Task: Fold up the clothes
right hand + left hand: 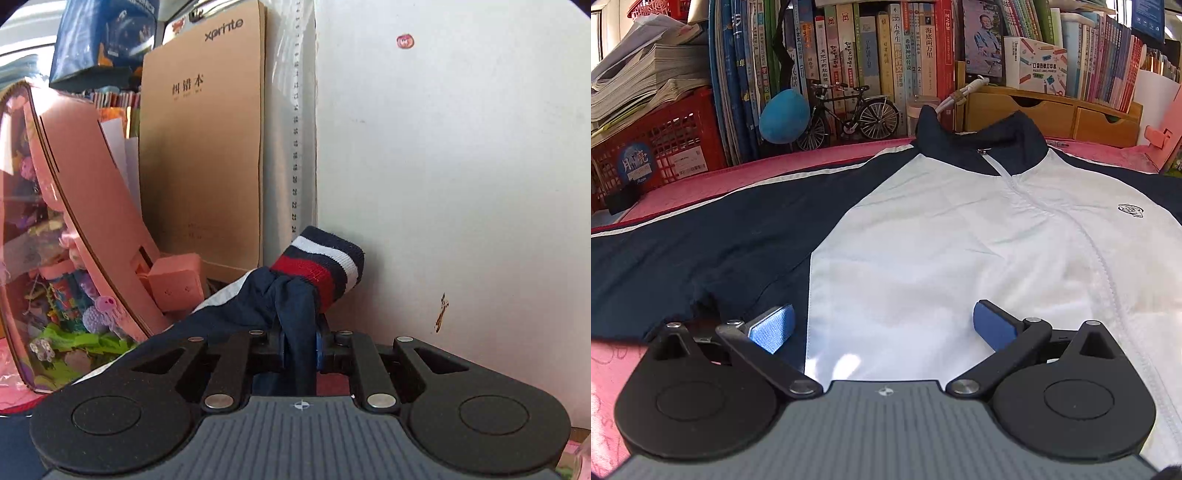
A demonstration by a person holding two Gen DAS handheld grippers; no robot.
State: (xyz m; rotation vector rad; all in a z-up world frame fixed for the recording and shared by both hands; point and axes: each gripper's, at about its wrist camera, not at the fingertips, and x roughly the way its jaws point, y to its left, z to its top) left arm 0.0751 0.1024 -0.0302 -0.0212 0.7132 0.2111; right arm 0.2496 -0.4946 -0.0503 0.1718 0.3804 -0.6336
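Observation:
A white and navy zip jacket (960,236) lies front up on a pink table mat (701,184), collar toward the books, one navy sleeve (701,243) spread to the left. My left gripper (884,325) is open and empty, low over the jacket's lower front, its blue pads (775,326) on either side of the navy-white seam. In the right wrist view my right gripper (301,347) is shut on the jacket's other navy sleeve (295,314), just behind its striped red, white and navy cuff (325,269), held up near a white wall.
A row of books (849,59), a model bicycle (849,110), a blue egg-shaped toy (783,114), a red crate (657,147) and a wooden drawer unit (1049,110) line the mat's far edge. In the right wrist view stand a pink box (92,221) and a brown notebook (199,147).

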